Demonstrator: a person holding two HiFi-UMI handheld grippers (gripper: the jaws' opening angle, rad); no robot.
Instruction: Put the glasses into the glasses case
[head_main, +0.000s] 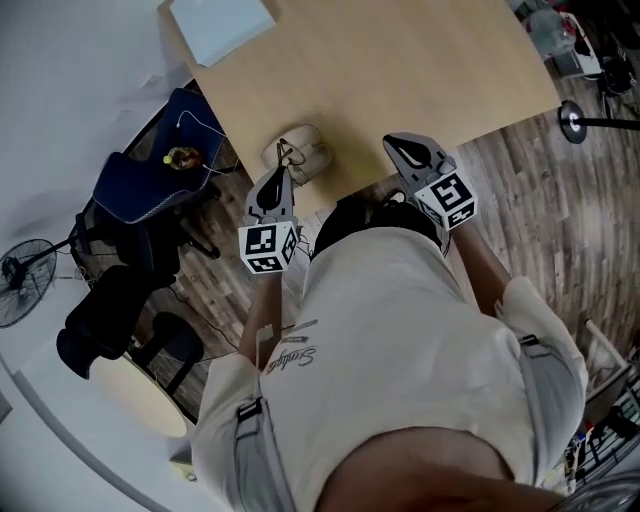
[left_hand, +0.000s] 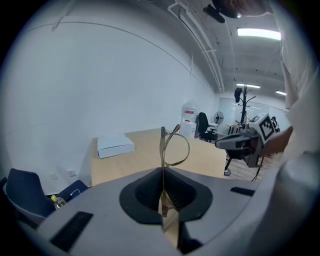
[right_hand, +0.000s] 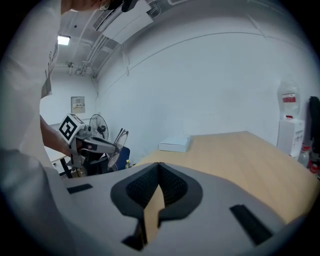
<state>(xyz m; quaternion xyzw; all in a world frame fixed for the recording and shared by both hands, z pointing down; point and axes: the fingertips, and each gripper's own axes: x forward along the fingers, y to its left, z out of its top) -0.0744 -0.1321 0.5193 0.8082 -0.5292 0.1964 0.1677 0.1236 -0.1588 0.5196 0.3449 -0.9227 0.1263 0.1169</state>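
Glasses (left_hand: 172, 145) are pinched by a thin part of the frame in the left claw (left_hand: 162, 170), whose jaws are pressed together on it. One wire-rimmed lens stands up past the tips, almost edge-on to the left gripper view. From the head view, the frame juts forward from that claw over the pale glasses case (head_main: 312, 150). The case sits on the worktop (head_main: 400, 70) close to its near edge, toward the near-left corner. Whether the frame touches the case yet, or whether the lid is open, cannot be made out.

The right claw (right_hand: 159, 164) is closed with nothing in it. It hangs above the near edge to the right of the case and clearly apart from it. The left claw is therefore the nearer one, with the case directly ahead of and below its tips. I judge the coming move turns on lining the frame's long axis up with the case before lowering it.

Farther out, a flat white box (head_main: 220, 25) lies at the far-left corner.
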